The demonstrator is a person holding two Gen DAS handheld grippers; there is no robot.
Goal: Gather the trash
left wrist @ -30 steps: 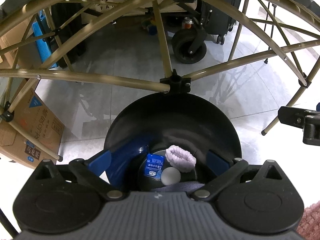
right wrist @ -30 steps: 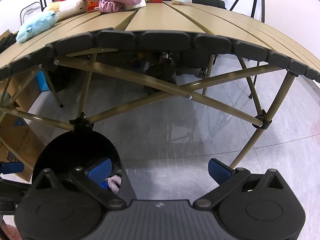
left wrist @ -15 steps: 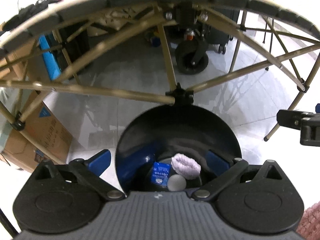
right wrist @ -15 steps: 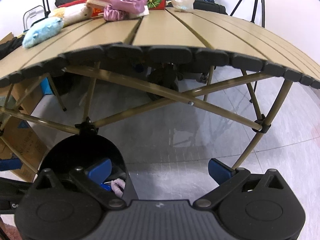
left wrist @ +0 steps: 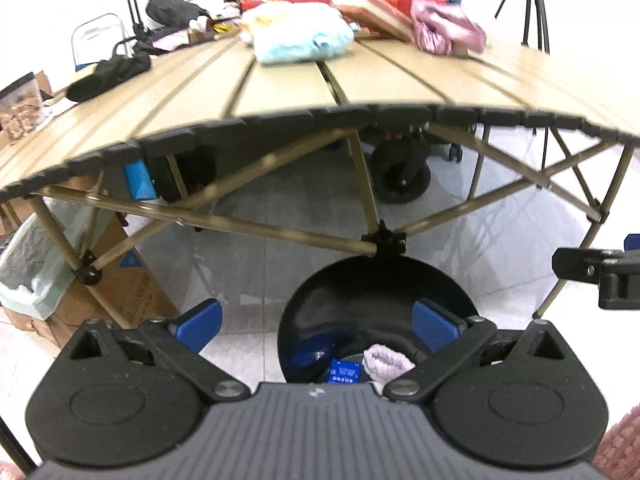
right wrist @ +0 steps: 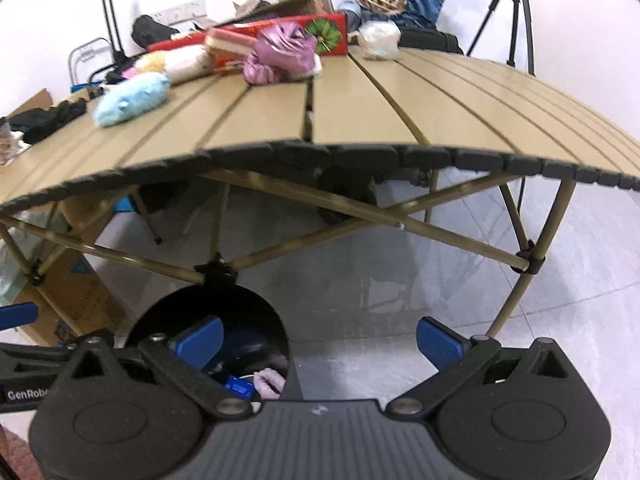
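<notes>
Both grippers' fingers are spread and empty: left gripper [left wrist: 316, 322], right gripper [right wrist: 320, 336]. "GenRob" reads on an arm at the right view's left edge. Black bin [left wrist: 380, 280] stands upright on the floor, near the tabletop [right wrist: 440, 112], holding a blue packet [left wrist: 344, 372], print unreadable, and lilac wad [left wrist: 386, 362].

Bin [left wrist: 320, 312] [right wrist: 256, 308] — round, black, open-topped, upright on the grey floor just under the near edge of the folding table. Inside, at the bottom: a small blue packet [left wrist: 344, 372] [right wrist: 239, 387] with white print, lying flat; beside it and touching, a crumpled pale-lilac fuzzy band [left wrist: 386, 362] [right wrist: 270, 382] — both partly hidden in each view.
</notes>
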